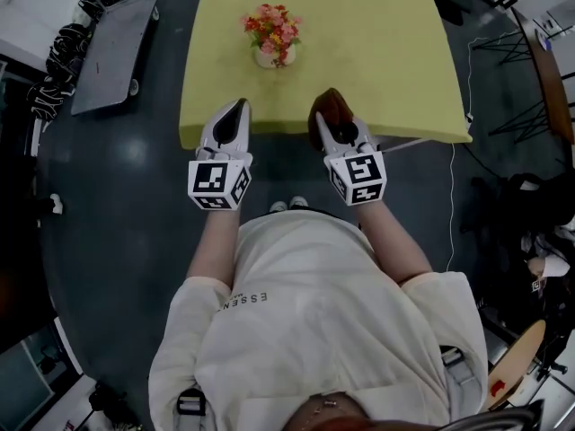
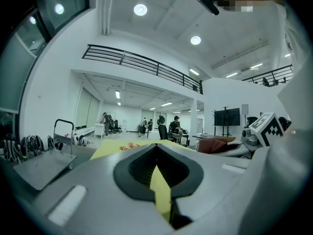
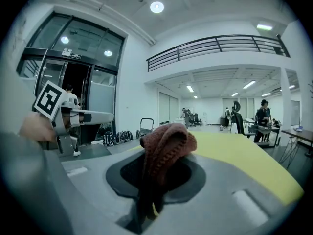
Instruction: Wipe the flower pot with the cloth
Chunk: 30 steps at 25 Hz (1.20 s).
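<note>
Seen from above, a person stands at the near edge of a yellow table [image 1: 377,52] with a two-jaw gripper in each hand, both pointed out over the tabletop. The right gripper [image 1: 325,119] has its jaws clamped on a bunched reddish-brown knitted cloth [image 1: 332,106]. In the right gripper view the cloth [image 3: 164,146] rises out of the jaws in a thick fold and bulges past the tips. That probably puts a soft wad in front to rub with, rather than bare plastic. The left gripper [image 1: 240,106] has its jaws fully together and grips nothing; in its own view only a thin yellow sliver shows at the seam. It seems to be kept free, perhaps to steady the pot while the other wipes. The flower pot [image 1: 272,57] is small and pale, and is filled with pink and orange flowers [image 1: 272,27]. It stands upright farther in on the table, ahead of both grippers and roughly on the line between them, well apart from each. Nothing touches it, so the wiping has not begun.
</note>
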Each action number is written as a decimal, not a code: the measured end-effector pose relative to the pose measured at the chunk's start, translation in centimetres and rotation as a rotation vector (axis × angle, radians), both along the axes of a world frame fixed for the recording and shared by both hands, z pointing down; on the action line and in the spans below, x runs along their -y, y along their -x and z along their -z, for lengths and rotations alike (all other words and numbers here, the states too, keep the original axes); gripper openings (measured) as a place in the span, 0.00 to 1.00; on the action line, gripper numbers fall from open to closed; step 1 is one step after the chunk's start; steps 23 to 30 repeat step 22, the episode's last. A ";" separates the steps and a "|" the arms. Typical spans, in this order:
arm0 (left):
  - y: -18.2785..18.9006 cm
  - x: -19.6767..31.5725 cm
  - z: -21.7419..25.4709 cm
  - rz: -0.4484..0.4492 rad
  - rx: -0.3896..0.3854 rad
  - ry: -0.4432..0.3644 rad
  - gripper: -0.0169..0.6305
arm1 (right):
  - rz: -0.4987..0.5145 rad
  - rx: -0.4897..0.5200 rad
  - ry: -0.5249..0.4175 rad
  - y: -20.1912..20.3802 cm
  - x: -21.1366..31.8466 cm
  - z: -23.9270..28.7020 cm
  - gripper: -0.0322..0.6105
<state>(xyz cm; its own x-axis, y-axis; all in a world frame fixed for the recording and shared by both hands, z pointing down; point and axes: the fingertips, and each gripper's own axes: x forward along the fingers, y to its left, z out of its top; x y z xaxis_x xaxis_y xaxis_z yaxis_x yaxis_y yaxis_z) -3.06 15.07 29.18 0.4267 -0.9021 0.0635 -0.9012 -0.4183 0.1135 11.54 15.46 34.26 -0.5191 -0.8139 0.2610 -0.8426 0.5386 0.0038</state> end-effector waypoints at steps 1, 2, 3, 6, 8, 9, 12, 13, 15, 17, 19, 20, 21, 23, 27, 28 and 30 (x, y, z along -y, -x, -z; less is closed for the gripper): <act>0.1 0.1 0.2 -0.006 0.000 -0.004 0.05 | -0.007 0.003 -0.004 0.0 0.0 0.2 0.13; 0.3 0.2 0.5 -0.010 -0.004 -0.006 0.05 | -0.013 0.007 -0.006 0.1 0.1 0.4 0.13; 0.5 0.2 0.6 -0.011 -0.009 -0.007 0.05 | -0.016 0.008 -0.008 0.3 0.1 0.6 0.13; 0.7 -0.1 0.7 -0.023 -0.014 -0.005 0.05 | -0.022 0.003 -0.013 0.3 -0.3 0.9 0.13; 0.2 -0.4 0.9 -0.044 -0.004 -0.013 0.05 | -0.031 0.001 -0.010 0.1 -0.4 0.9 0.13; 0.1 -0.4 1.0 -0.052 0.002 -0.018 0.05 | -0.034 -0.001 -0.007 0.1 -0.4 0.9 0.13; -0.1 -0.5 0.9 -0.061 0.010 -0.016 0.05 | -0.024 -0.012 0.007 0.2 -0.5 0.6 0.13; -0.2 -0.6 0.8 -0.061 0.010 -0.011 0.05 | -0.020 -0.018 0.012 0.1 -0.5 0.5 0.13; -0.4 -0.6 0.4 -0.059 0.009 0.000 0.05 | -0.016 -0.027 0.017 0.0 -0.5 0.2 0.13; 0.0 -0.4 0.2 -0.059 0.010 0.008 0.05 | -0.014 -0.032 0.018 0.3 -0.2 0.1 0.13; 0.5 -0.1 0.0 -0.057 0.015 0.012 0.05 | -0.015 -0.037 0.017 0.7 0.2 0.1 0.13; 0.8 -0.1 -0.1 -0.054 0.018 0.013 0.05 | -0.016 -0.038 0.016 0.9 0.3 0.1 0.13; 1.1 0.0 -0.2 -0.051 0.020 0.015 0.05 | -0.018 -0.039 0.015 1.1 0.3 0.2 0.13; 1.4 0.0 -0.3 -0.047 0.022 0.016 0.05 | -0.019 -0.039 0.015 1.2 0.4 0.2 0.13; 1.4 0.0 -0.3 -0.047 0.022 0.016 0.05 | -0.019 -0.039 0.015 1.2 0.4 0.2 0.13; 1.4 0.0 -0.3 -0.047 0.022 0.016 0.05 | -0.019 -0.039 0.015 1.2 0.4 0.2 0.13; 1.4 0.0 -0.3 -0.047 0.022 0.016 0.05 | -0.019 -0.039 0.015 1.2 0.4 0.2 0.13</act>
